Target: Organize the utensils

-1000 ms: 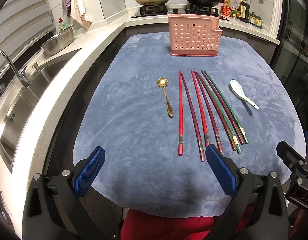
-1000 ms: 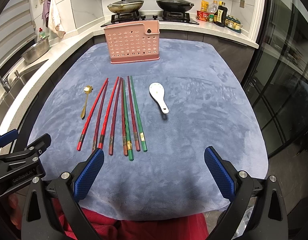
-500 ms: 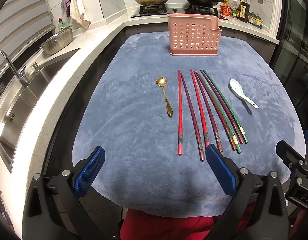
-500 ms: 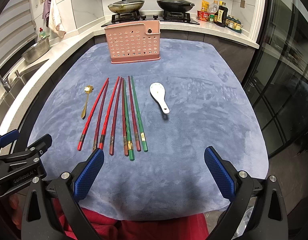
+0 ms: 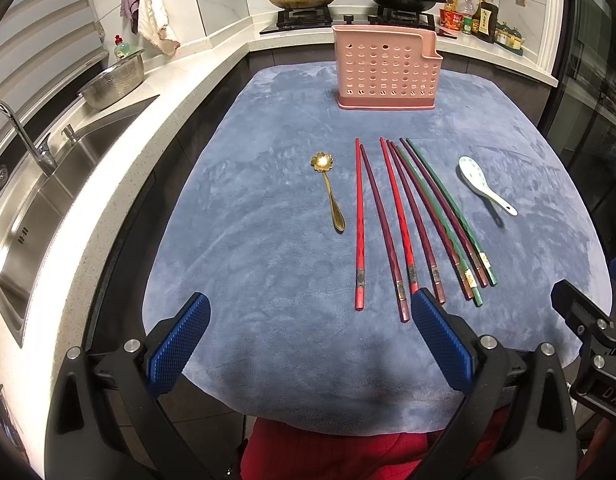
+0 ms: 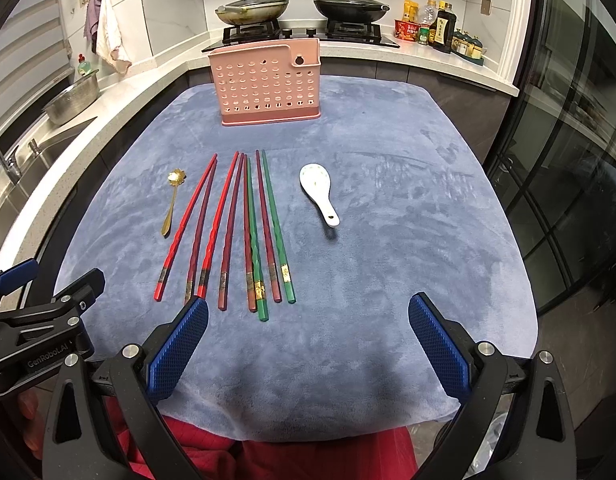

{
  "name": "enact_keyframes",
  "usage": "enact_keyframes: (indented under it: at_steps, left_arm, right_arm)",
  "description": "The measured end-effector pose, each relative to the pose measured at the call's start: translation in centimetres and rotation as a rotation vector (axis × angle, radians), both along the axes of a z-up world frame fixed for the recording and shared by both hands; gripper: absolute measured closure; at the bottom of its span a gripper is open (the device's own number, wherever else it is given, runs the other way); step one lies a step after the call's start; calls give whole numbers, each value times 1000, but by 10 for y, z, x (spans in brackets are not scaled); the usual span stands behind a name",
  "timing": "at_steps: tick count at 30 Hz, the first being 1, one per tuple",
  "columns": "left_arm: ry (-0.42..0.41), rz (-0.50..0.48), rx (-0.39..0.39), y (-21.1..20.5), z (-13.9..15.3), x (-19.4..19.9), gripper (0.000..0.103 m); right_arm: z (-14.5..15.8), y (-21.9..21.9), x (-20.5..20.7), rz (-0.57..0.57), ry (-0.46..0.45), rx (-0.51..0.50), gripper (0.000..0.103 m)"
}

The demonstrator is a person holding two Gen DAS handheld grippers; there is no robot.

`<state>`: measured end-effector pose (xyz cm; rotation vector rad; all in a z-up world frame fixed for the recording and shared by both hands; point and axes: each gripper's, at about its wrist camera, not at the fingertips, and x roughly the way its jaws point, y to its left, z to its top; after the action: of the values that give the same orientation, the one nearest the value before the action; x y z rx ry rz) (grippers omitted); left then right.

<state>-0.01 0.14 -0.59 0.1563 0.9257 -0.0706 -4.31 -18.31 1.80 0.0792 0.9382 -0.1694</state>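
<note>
Several red, maroon and green chopsticks [image 5: 404, 220] [image 6: 243, 232] lie side by side on the blue-grey cloth [image 5: 267, 260] [image 6: 408, 240]. A gold spoon [image 5: 330, 192] [image 6: 172, 200] lies to their left, a white ceramic spoon [image 5: 484, 184] [image 6: 320, 192] to their right. A pink perforated utensil holder [image 5: 386, 70] [image 6: 265, 82] stands upright beyond them. My left gripper [image 5: 308, 344] and right gripper [image 6: 305, 348] are both open and empty, above the cloth's near edge, short of the chopstick ends.
A white counter with a steel sink [image 5: 39, 188] and a metal colander [image 5: 115, 80] runs along the left. A stove with two pans [image 6: 299, 12] and bottles [image 6: 440, 26] is at the back. Dark glass doors [image 6: 568, 160] stand to the right.
</note>
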Motion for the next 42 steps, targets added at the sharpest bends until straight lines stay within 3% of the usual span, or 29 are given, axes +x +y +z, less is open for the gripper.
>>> enact_keyframes:
  at_steps: [42]
  left_arm:
    - [30, 10, -14, 5, -13, 16, 7]
  right_arm:
    - [-11, -3, 16, 2, 4, 11, 7]
